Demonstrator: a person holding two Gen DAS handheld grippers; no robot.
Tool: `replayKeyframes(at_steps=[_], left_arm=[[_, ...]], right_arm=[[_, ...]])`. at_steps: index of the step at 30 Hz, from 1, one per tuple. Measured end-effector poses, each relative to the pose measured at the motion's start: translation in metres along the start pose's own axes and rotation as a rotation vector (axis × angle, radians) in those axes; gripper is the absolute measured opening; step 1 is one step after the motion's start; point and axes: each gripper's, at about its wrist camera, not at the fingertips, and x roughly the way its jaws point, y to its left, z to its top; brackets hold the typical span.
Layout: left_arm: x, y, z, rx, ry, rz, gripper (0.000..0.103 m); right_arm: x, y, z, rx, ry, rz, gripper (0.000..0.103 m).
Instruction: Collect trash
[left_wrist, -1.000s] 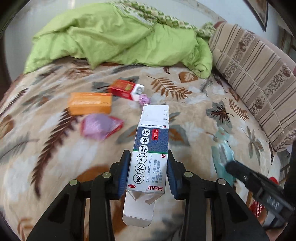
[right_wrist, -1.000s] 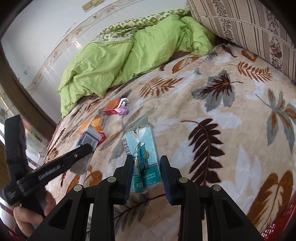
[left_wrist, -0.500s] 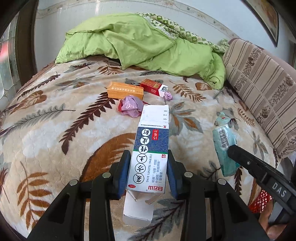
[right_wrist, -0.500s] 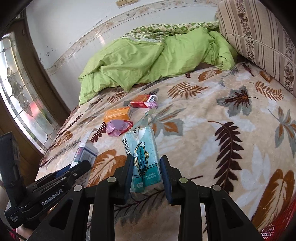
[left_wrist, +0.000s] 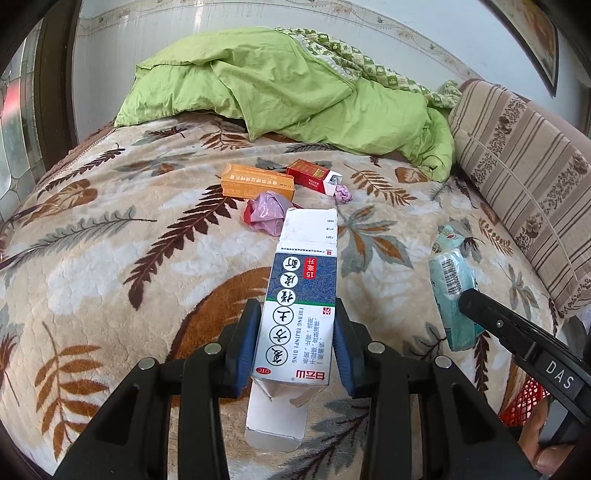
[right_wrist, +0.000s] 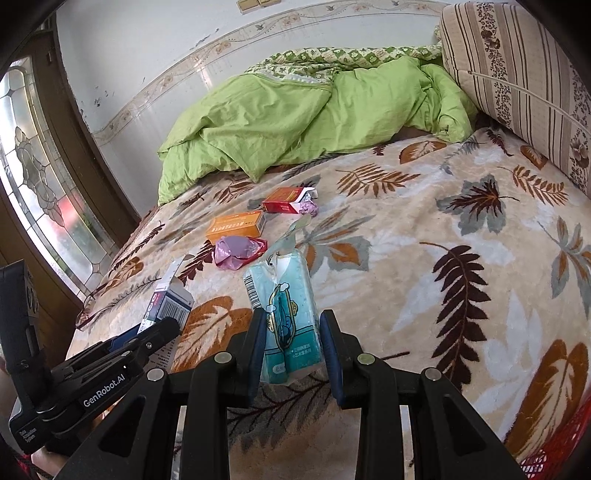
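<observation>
My left gripper (left_wrist: 295, 332) is shut on a white and blue medicine box (left_wrist: 301, 295) with open end flaps, held above the bed. My right gripper (right_wrist: 292, 339) is shut on a teal tissue pack (right_wrist: 286, 310), also above the bed; the pack also shows in the left wrist view (left_wrist: 452, 286). On the leaf-patterned blanket (left_wrist: 110, 258) lie an orange box (left_wrist: 256, 181), a red cigarette pack (left_wrist: 314, 175), a crumpled pink wrapper (left_wrist: 267, 212) and a small purple wad (left_wrist: 342, 192).
A green duvet (left_wrist: 288, 96) is heaped at the far end of the bed. A striped cushion (left_wrist: 524, 177) stands along the right. A red mesh basket (left_wrist: 528, 402) sits low at the right, beside the bed edge. A stained-glass window (right_wrist: 40, 192) is on the left.
Both grippers have pulled back and up from the bed with their items held; the trash on the blanket now looks farther away. More of the room shows.
</observation>
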Motion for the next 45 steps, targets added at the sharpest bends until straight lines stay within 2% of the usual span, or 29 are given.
replayKeyframes(at_steps=[26, 31, 35, 39, 45], left_arm=[[0.003, -0.008, -0.002, 0.007, 0.014, -0.018, 0.036], [-0.01, -0.03, 0.003, 0.057, 0.01, -0.091, 0.036], [-0.02, -0.058, 0.005, 0.1, 0.025, -0.182, 0.036], [-0.032, -0.097, 0.007, 0.157, 0.033, -0.272, 0.036], [-0.052, -0.176, 0.002, 0.273, 0.068, -0.438, 0.036]], right_arm=[[0.001, 0.0, -0.001, 0.003, 0.002, 0.005, 0.031], [-0.019, -0.013, -0.001, 0.084, 0.007, 0.057, 0.031], [-0.061, -0.034, 0.002, 0.13, -0.028, 0.052, 0.031], [-0.11, -0.062, 0.001, 0.175, -0.077, 0.014, 0.031], [-0.191, -0.12, -0.017, 0.278, -0.147, -0.107, 0.031]])
